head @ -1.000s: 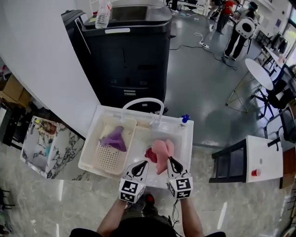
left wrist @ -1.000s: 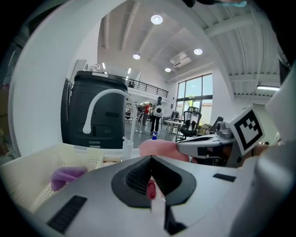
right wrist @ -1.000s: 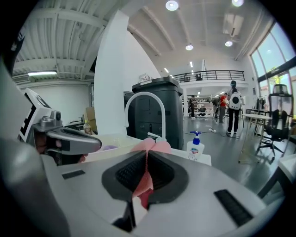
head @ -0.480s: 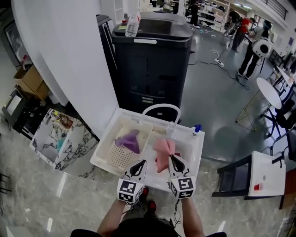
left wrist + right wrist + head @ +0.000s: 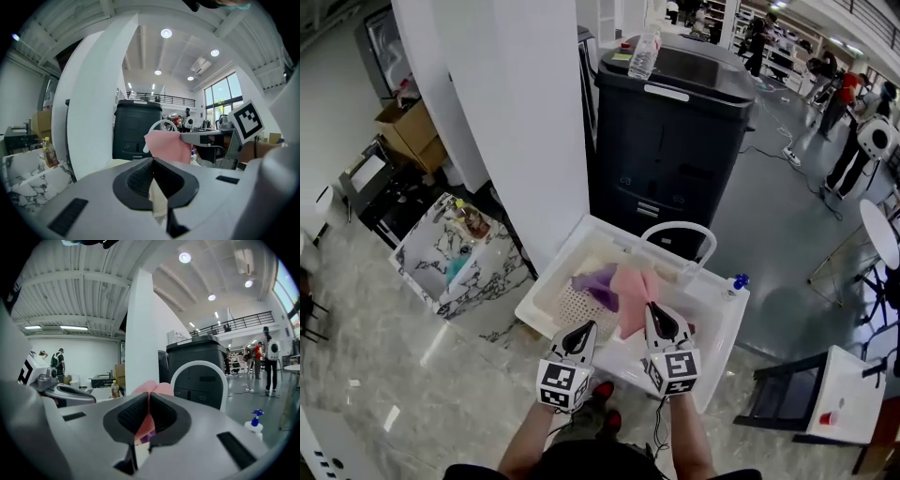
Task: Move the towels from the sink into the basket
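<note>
Over the middle of the sink (image 5: 724,342), the right gripper (image 5: 652,309) is clamping the pink towel (image 5: 630,292), which is hanging at the right edge of the basket (image 5: 572,307). The left gripper (image 5: 585,329) is hovering closed on nothing. If the jaws open too early, the towel is probably falling back into the sink.

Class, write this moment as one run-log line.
step: towel transfer | right tongs: shut on pink towel, held above sink | left tongs: shut, empty | purple towel: in basket

Head view: pink towel (image 5: 630,296) lower end hidden behind right gripper (image 5: 652,309); purple towel (image 5: 598,284), left half of sink (image 5: 724,323), right edge apparently under the pink one; forearms (image 5: 530,442) cut by bottom edge.
</note>
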A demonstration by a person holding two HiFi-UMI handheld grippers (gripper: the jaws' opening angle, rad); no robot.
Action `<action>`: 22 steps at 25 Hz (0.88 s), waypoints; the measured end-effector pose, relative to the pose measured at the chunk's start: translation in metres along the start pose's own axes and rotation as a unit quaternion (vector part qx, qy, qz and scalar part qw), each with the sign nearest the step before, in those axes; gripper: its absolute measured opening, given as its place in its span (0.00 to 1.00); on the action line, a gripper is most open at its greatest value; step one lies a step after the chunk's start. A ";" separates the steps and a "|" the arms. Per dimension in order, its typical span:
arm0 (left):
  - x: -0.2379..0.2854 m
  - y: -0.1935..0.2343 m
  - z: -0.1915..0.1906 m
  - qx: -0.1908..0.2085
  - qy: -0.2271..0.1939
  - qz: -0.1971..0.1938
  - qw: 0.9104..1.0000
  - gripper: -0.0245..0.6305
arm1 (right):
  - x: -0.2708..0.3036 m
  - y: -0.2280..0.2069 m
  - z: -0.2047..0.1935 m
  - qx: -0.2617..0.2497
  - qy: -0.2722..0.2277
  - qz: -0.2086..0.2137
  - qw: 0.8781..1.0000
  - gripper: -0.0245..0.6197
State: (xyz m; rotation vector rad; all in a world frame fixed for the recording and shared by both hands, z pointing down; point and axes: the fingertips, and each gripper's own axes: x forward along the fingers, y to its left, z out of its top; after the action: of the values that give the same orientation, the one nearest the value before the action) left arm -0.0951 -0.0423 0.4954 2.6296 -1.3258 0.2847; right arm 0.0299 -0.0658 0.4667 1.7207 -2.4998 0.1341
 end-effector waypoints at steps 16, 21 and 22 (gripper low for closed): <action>-0.028 0.065 -0.024 -0.031 0.017 0.069 0.997 0.04 | 0.073 0.056 -0.039 0.010 0.049 0.073 0.996 0.10; -0.020 0.068 -0.037 -0.041 0.029 0.066 0.997 0.04 | 0.078 0.055 -0.067 0.018 0.079 0.071 0.994 0.10; -0.019 0.068 -0.039 -0.042 0.031 0.065 0.997 0.04 | 0.079 0.055 -0.072 0.019 0.085 0.071 0.994 0.10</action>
State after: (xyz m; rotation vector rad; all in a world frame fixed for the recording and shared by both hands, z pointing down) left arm -0.1646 -0.0583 0.5339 2.4513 -1.4573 0.3175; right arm -0.0467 -0.1100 0.5483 1.4760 -2.5059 0.3275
